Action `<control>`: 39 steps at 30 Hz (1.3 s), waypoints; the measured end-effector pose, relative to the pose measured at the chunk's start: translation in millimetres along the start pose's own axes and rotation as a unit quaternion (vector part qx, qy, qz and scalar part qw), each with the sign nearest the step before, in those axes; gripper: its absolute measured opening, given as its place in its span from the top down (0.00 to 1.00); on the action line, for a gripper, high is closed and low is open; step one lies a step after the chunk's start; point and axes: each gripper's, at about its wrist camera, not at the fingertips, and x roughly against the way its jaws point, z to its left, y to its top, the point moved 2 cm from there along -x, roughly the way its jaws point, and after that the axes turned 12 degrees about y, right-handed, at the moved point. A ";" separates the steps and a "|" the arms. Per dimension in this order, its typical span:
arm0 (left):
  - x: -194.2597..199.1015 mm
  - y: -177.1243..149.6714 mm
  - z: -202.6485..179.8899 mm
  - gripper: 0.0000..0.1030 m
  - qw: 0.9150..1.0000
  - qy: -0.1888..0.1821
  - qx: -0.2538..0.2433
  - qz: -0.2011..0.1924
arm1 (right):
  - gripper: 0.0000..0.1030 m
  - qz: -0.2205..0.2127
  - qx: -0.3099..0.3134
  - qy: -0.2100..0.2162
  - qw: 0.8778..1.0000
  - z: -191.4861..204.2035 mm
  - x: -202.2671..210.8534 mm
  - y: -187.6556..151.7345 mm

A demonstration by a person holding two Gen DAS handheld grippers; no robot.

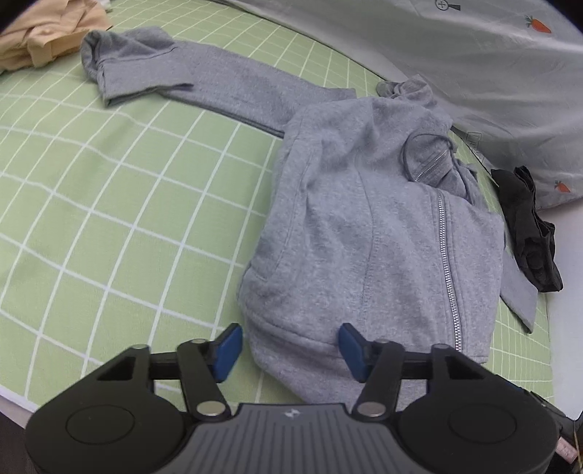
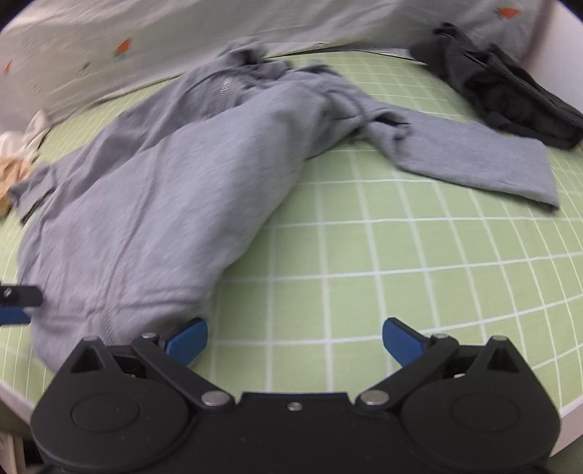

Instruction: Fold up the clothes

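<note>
A grey zip-up hoodie [image 1: 364,226] lies on the green checked bed sheet [image 1: 109,204], zipper up, one sleeve stretched out to the far left. In the right wrist view the hoodie [image 2: 156,189] lies left of centre with its other sleeve [image 2: 473,160] spread to the right. My left gripper [image 1: 290,350] is open, its blue pads [image 1: 229,346] either side of the hoodie's bottom hem. My right gripper [image 2: 295,339] is open and empty over bare sheet [image 2: 400,273], its left pad [image 2: 187,339] beside the hem corner. The left gripper's tip [image 2: 16,304] shows at the left edge.
A black garment [image 1: 532,233] lies at the bed's right edge, also seen in the right wrist view [image 2: 510,91]. A beige garment [image 1: 43,32] lies far left. A white quilt with carrot prints [image 1: 492,73] runs along the back. The bed's white edge [image 2: 568,404] is near.
</note>
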 end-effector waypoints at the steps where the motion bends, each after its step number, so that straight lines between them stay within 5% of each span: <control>1: 0.0 -0.7 0.7 0.57 1.000 -0.003 0.002 0.000 | 0.00 0.001 0.007 0.008 1.000 5.7 -0.5 -0.8; 6: 0.5 -1.2 -3.4 0.71 1.000 -0.004 -0.017 -0.007 | 0.00 0.004 0.049 0.005 0.999 32.1 -2.8 -2.3; 8: -2.3 -1.3 -4.8 0.75 1.000 -0.007 -0.017 0.000 | 0.07 0.004 0.057 -0.015 0.998 38.3 -6.9 -0.2; 12: -2.4 -1.6 -5.2 0.79 1.000 -0.011 -0.015 0.007 | 0.59 0.015 0.048 0.015 0.999 43.3 -17.6 6.0; 17: 8.2 1.3 -0.5 0.85 1.000 -0.009 0.002 -0.005 | 0.94 0.011 0.054 0.017 0.998 51.0 -12.2 2.5; 21: 42.1 6.9 -10.0 0.89 0.999 -0.026 0.017 -0.023 | 0.95 -0.024 0.102 -0.045 0.993 53.5 30.3 6.1; 25: 72.4 11.2 -30.2 0.91 0.998 -0.010 -0.005 -0.056 | 0.95 -0.065 0.196 -0.103 0.973 74.9 81.5 14.3; 28: 75.4 11.8 -38.5 0.89 0.998 0.025 -0.012 -0.061 | 0.90 -0.052 0.183 -0.095 0.977 71.4 82.0 14.7; 30: 49.2 6.9 -25.9 0.89 0.998 0.062 0.000 -0.023 | 0.73 -0.027 0.160 -0.080 0.983 60.2 62.1 9.0; 33: 26.7 -0.3 -0.2 0.82 0.998 0.056 0.036 0.018 | 0.67 0.004 0.118 -0.056 0.991 46.5 40.7 -0.7; 39: 32.9 -1.8 11.9 0.78 0.998 0.056 0.003 -0.005 | 0.49 -0.047 0.026 -0.016 0.998 18.6 58.2 0.6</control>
